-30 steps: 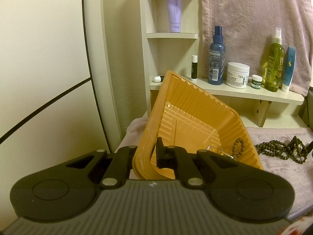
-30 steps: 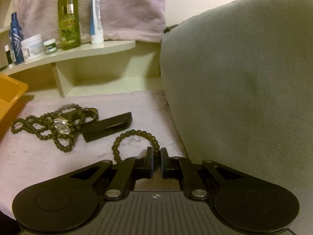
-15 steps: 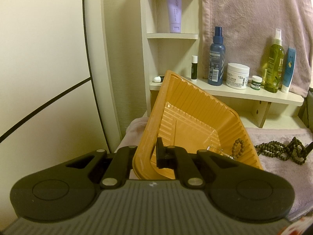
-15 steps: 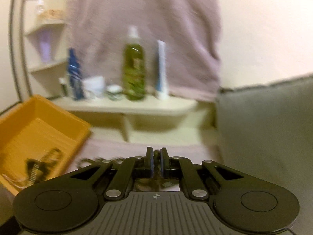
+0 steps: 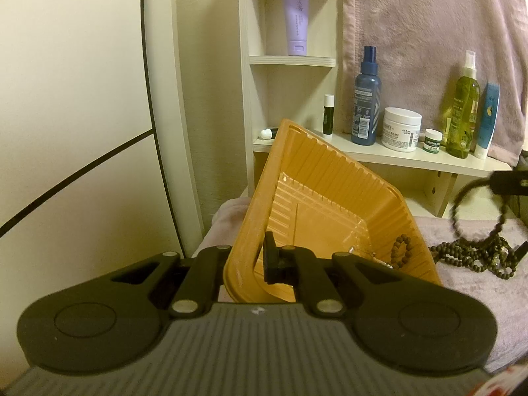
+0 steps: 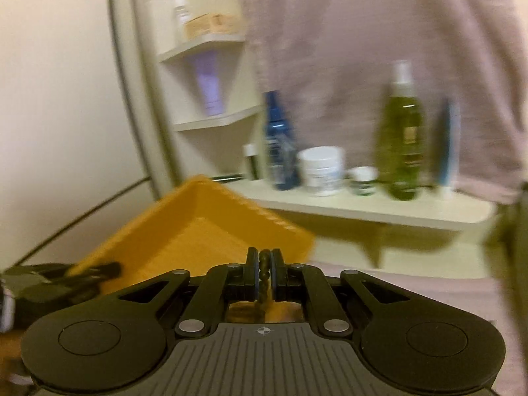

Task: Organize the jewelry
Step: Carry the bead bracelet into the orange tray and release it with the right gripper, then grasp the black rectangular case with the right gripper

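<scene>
1. Since a second ago the left wrist view has gained one thing: at its right edge the right gripper [image 5: 510,183] has come in, with a bead bracelet [image 5: 478,208] dangling from it as a dark loop above the lilac towel [image 5: 462,313]. Nothing else in that view has shifted.

2. Left wrist view, grip: the left gripper [image 5: 250,260] is clamped on the near rim of the orange tray [image 5: 330,181], holding it tilted with its far corner raised toward the shelf [image 5: 396,161].

3. Left wrist view, risk: I judge that the tilt could let the tray's contents slide to the low right corner or spill, and that a thin rim could slip from the pads.

4. Left wrist view, count: one small bead bracelet in the tray [image 5: 401,250], beside some silvery pieces too small to name; one tangled heap of bead strands [image 5: 475,255] on the towel at right. On the lower shelf stand one lip balm, one blue spray bottle, one white jar, one small green-lidded jar, one green spray bottle and one blue tube; one lilac tube stands higher up.

5. Right wrist view, blurred: the right gripper's jaws are nearly closed on a strand of dark beads at lower centre, and the tray now fills the lower left, whereas a second ago the towel and beads lay ahead.

6. Right wrist view, risk: only a few beads are pinched, so the swinging loop might slip free, or land short of the tray's raised edge.

7. Right wrist view, count: one held strand, one tray.
</scene>
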Demonstrator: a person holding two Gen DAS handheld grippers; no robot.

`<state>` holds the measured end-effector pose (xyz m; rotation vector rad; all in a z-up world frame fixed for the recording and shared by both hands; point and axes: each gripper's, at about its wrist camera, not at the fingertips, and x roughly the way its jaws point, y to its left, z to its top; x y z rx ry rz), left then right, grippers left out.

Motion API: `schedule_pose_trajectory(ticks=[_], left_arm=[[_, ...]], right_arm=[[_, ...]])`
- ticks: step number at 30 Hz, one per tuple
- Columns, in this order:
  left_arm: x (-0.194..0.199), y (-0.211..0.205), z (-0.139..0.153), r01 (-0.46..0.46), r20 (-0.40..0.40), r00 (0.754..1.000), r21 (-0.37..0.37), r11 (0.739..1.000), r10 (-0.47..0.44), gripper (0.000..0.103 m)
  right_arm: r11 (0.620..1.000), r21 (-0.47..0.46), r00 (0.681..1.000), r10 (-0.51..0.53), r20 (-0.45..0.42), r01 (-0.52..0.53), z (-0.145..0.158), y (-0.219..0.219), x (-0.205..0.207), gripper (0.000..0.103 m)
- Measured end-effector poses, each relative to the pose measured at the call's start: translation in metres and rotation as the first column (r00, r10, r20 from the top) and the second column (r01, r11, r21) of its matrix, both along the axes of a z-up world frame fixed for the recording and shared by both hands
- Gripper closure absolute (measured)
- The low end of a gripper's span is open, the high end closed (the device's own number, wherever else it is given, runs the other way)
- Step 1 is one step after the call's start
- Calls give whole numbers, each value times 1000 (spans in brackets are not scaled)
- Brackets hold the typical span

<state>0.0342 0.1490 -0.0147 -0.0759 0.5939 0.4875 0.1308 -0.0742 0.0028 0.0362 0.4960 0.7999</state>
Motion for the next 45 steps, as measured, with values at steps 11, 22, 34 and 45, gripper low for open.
schedule_pose_trajectory(ticks=[11, 22, 34, 45], left_arm=[[0, -1, 1, -2, 1, 1000, -3, 1000, 2, 97], [-1, 1, 1, -2, 2, 1000, -9, 1000, 2, 97], [0, 1, 1, -2, 2, 1000, -9, 1000, 2, 97], [0, 2, 1, -1, 2, 1000, -7, 1000, 1, 97]], right_arm=[[980, 49, 972, 197, -125, -192, -16, 56, -3, 96], [972, -6, 956, 231, -183, -236, -34, 78, -1, 76], [998, 58, 985, 3, -171, 7, -28, -1, 17, 51], [918, -78, 915, -395, -80, 390, -50, -118, 17, 51]])
